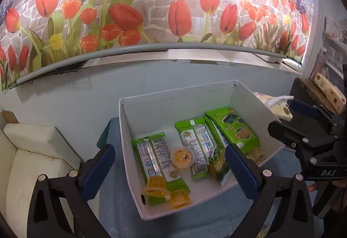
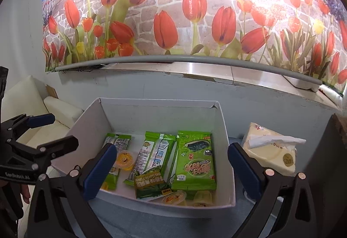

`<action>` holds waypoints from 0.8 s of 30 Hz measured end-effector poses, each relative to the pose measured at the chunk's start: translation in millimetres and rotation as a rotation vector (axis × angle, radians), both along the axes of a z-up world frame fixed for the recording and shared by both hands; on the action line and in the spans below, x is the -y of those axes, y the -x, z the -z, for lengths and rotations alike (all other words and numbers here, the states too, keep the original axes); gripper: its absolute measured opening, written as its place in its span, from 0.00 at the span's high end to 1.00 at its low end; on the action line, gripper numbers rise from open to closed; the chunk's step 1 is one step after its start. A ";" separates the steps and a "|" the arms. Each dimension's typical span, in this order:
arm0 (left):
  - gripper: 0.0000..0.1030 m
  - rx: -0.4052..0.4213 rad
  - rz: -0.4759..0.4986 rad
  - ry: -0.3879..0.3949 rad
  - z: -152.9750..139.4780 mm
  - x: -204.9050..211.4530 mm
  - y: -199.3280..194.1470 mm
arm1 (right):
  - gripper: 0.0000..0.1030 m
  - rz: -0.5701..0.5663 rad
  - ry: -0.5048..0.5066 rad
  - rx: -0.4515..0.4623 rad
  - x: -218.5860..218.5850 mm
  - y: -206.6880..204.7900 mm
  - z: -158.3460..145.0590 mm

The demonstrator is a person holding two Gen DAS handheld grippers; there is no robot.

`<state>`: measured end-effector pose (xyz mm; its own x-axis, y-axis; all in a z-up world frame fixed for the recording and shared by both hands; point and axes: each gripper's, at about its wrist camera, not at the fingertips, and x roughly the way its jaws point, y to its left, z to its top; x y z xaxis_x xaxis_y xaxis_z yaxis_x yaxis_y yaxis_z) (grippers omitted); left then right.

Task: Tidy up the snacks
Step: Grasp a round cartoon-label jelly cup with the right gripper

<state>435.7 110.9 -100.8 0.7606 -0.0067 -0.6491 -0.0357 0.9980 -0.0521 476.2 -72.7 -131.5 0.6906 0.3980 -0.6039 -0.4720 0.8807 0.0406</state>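
Both our grippers, left (image 1: 169,164) and right (image 2: 171,164), gape wide, holding nothing; the snacks (image 1: 195,146) lie in the white box (image 1: 173,97) at twelve o'clock, just beyond our fingertips.

The right gripper (image 2: 171,170) is hovering wide open over the white box (image 2: 225,129); green snack packets (image 2: 196,164) are lying inside; a tissue pack (image 2: 271,151) is sitting just beside it.
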 end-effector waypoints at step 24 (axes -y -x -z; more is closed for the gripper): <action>0.00 -0.060 0.047 0.091 73.1 68.8 203.1 | 0.00 0.087 0.031 -0.183 62.2 175.1 104.0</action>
